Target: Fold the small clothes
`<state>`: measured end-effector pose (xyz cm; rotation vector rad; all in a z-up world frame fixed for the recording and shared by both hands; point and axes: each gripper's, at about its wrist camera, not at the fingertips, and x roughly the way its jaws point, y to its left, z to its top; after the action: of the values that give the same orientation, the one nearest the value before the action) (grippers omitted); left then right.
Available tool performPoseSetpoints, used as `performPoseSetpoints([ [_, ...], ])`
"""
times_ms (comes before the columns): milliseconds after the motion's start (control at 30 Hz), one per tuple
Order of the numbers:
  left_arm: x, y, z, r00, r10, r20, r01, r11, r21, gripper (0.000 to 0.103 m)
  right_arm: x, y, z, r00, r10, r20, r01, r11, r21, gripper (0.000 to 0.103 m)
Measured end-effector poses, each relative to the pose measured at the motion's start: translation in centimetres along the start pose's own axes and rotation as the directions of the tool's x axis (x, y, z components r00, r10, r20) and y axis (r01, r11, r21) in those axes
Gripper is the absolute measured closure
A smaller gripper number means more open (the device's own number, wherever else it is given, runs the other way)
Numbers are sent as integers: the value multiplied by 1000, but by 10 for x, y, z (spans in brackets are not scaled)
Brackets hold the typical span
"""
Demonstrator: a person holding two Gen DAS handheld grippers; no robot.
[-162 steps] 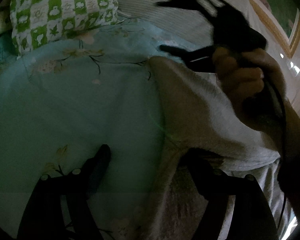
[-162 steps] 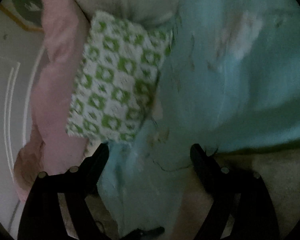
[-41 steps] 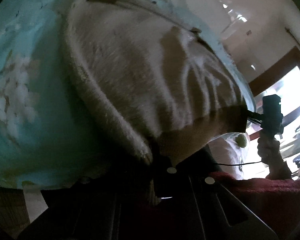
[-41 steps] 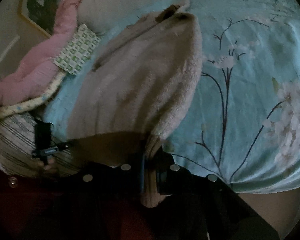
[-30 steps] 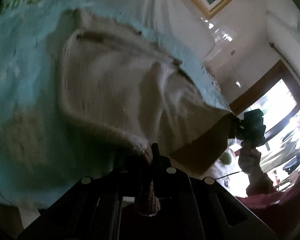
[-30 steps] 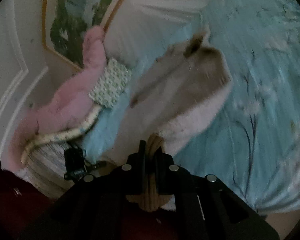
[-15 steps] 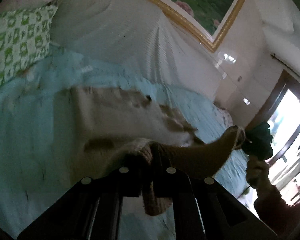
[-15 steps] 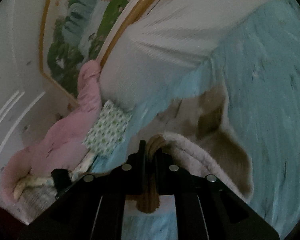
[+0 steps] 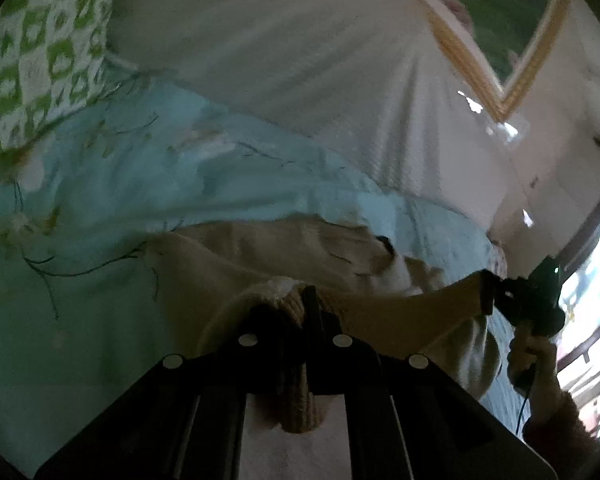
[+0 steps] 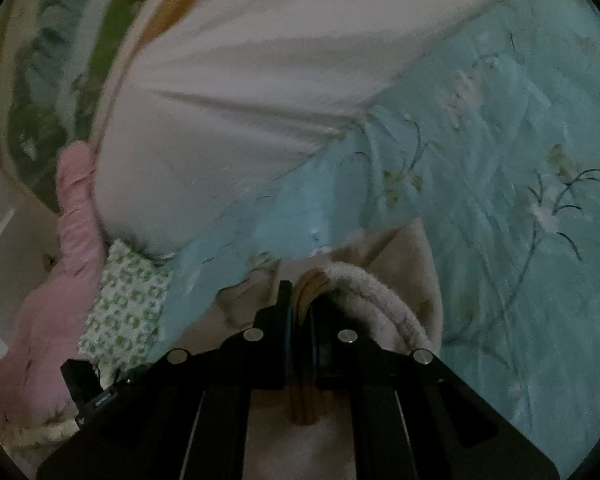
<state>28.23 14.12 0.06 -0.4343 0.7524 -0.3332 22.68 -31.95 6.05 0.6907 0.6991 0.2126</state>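
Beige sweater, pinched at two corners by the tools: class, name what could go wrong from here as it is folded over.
1. The left tool and right tool each pinch only the edge of the beige sweater; it may slip out mid-fold.
2. The lifted edge sags between the tools, so the fold could land crooked or bunched.
3. The part lying on the blue floral bedspread already looks rumpled, so wrinkles may get folded in.

beige garment [image 9: 260, 248] hem lifted, carried toward headboard [image 9: 300, 60]
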Motion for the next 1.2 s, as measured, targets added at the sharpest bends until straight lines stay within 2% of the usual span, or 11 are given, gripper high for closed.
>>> performPoseSetpoints([
  [200, 47, 38, 1, 995, 48, -82, -55, 995, -87, 96, 46, -22, 0, 995, -72, -75, 76, 996, 51, 93],
  [333, 43, 49, -1, 996, 5, -86, -17, 990, -137, 90, 54, -30, -5, 988, -110, -105, 118, 991, 67, 90],
  [500, 1, 24, -15, 997, 62, -54, -66, 996, -65, 61, 20, -23, -5, 993, -110, -45, 112, 992, 58, 65],
  [600, -15, -2, -33, 997, 33, -69, -34, 999, -14, 54, -2, -1, -15, 997, -75, -27, 74, 997, -22, 65],
  [667, -16, -26, -51, 995, -9, -97, 12, 999, 29, 52, -1, 22, -31, 996, -7, -89, -3, 994, -113, 65],
  [833, 16, -85, -81, 971, -85, -225, 120, 982, 148, 51, 30, 78, -72, 962, 20, -272, -118, 929, -350, 65],
  [900, 32, -98, -83, 966, -74, -246, 123, 975, 187, 51, 48, 92, -84, 935, 22, -354, -171, 902, -397, 65],
  [933, 40, -101, -83, 966, -60, -253, 114, 972, 204, 51, 62, 97, -91, 904, 10, -427, -202, 891, -406, 65],
  [1033, 59, -95, -75, 960, -49, -275, 106, 974, 200, 55, 94, 98, -104, 865, -98, -492, -172, 863, -475, 65],
  [1100, 62, -82, -61, 965, -41, -258, 93, 977, 191, 58, 107, 92, -100, 859, -101, -502, -169, 870, -463, 65],
  [1200, 68, -52, -30, 980, 53, -191, -23, 988, 155, 58, 121, 76, -71, 891, -73, -448, -116, 918, -380, 65],
])
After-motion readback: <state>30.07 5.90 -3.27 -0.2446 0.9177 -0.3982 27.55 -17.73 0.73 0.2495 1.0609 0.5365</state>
